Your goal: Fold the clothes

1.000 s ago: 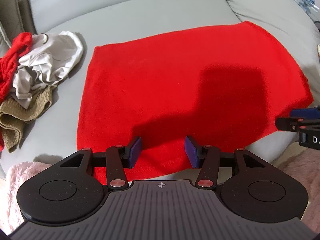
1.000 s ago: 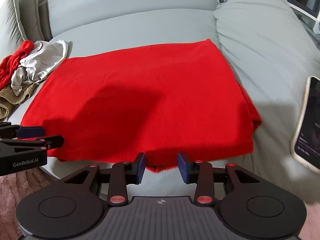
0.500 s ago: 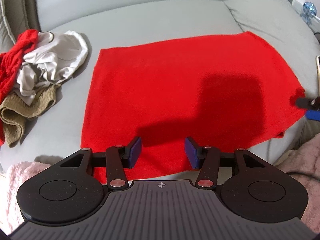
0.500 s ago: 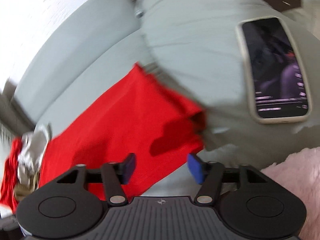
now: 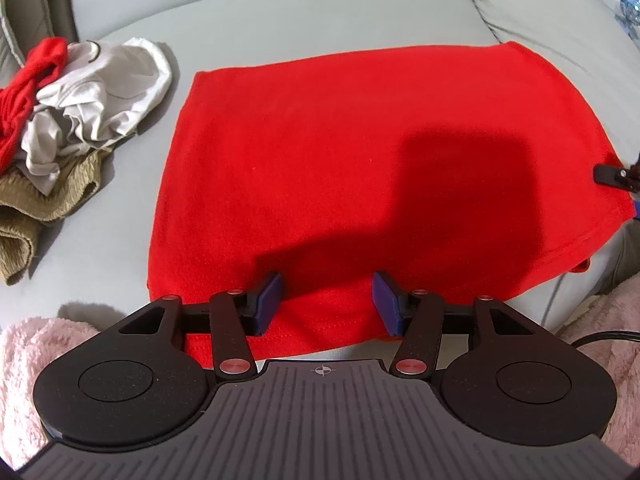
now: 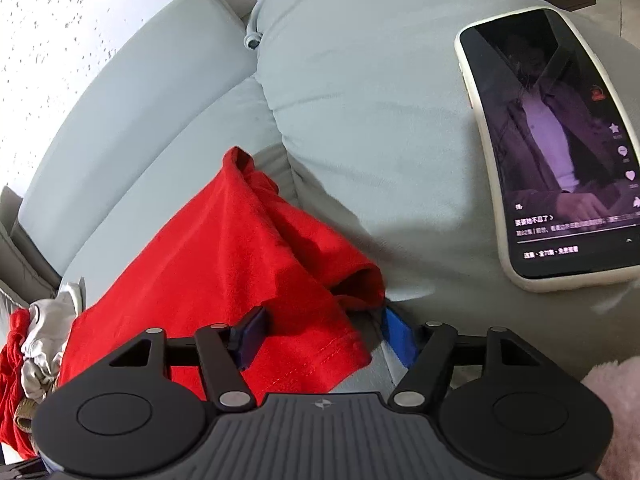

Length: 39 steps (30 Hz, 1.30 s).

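Observation:
A red garment (image 5: 360, 168) lies flat and folded on the grey sofa seat. My left gripper (image 5: 326, 304) is open, its blue pads on either side of the garment's near hem. My right gripper (image 6: 320, 334) is open at the garment's right end (image 6: 240, 272), with the near right corner lying between its pads. One right fingertip shows at the right edge of the left wrist view (image 5: 612, 174), over the garment's right edge.
A pile of red, white and olive clothes (image 5: 68, 120) lies on the seat to the left. A phone (image 6: 556, 144) with a lit screen lies on the grey cushion to the right. Pink fluffy fabric (image 5: 24, 360) borders the sofa's front edge.
My right gripper has swung from the front hem round to the garment's right end and moved in over its corner. My left gripper has edged forward slightly and stays open.

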### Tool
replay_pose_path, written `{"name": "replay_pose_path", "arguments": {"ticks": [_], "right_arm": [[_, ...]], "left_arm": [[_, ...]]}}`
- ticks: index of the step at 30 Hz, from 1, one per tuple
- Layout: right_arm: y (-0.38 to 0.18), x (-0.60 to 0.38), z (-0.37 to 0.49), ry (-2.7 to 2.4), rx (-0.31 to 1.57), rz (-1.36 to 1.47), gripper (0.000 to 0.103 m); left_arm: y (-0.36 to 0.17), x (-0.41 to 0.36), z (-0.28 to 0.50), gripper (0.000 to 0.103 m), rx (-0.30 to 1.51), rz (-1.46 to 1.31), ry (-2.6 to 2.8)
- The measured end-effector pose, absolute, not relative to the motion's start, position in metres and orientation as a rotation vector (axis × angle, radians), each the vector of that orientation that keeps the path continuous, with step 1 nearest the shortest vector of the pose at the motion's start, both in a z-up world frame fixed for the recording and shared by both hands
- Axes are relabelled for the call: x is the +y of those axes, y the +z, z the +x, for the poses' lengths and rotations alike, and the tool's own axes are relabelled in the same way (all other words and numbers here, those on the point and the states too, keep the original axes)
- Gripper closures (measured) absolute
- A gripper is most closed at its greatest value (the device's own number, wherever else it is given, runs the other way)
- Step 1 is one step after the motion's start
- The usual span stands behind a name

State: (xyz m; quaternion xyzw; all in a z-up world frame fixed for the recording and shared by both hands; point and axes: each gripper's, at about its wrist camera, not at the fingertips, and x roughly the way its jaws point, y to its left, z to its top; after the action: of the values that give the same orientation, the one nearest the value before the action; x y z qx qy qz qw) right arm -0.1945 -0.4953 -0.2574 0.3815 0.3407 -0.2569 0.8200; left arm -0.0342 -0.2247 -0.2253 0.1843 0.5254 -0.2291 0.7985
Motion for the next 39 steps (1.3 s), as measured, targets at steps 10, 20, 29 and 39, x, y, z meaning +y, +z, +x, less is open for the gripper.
{"name": "replay_pose_path", "arguments": {"ticks": [10, 20, 29, 39], "right_arm": [[-0.267, -0.494, -0.190, -0.501, 0.660, 0.791, 0.056], [-0.258, -0.508, -0.219, -0.417, 0.523, 1.049, 0.090], [-0.239, -0.491, -0.202, -0.495, 0.578, 0.917, 0.090], [-0.169, -0.405, -0.146, -0.520, 0.667, 0.276, 0.090]], "left_arm": [[-0.226, -0.223, -0.033, 0.044, 1.130, 0.383, -0.496], [-0.227, -0.221, -0.030, 0.044, 1.141, 0.369, -0.509], [-0.224, -0.219, -0.032, 0.045, 1.130, 0.375, -0.519], [-0.170, -0.185, -0.027, 0.047, 1.005, 0.288, -0.487]]}}
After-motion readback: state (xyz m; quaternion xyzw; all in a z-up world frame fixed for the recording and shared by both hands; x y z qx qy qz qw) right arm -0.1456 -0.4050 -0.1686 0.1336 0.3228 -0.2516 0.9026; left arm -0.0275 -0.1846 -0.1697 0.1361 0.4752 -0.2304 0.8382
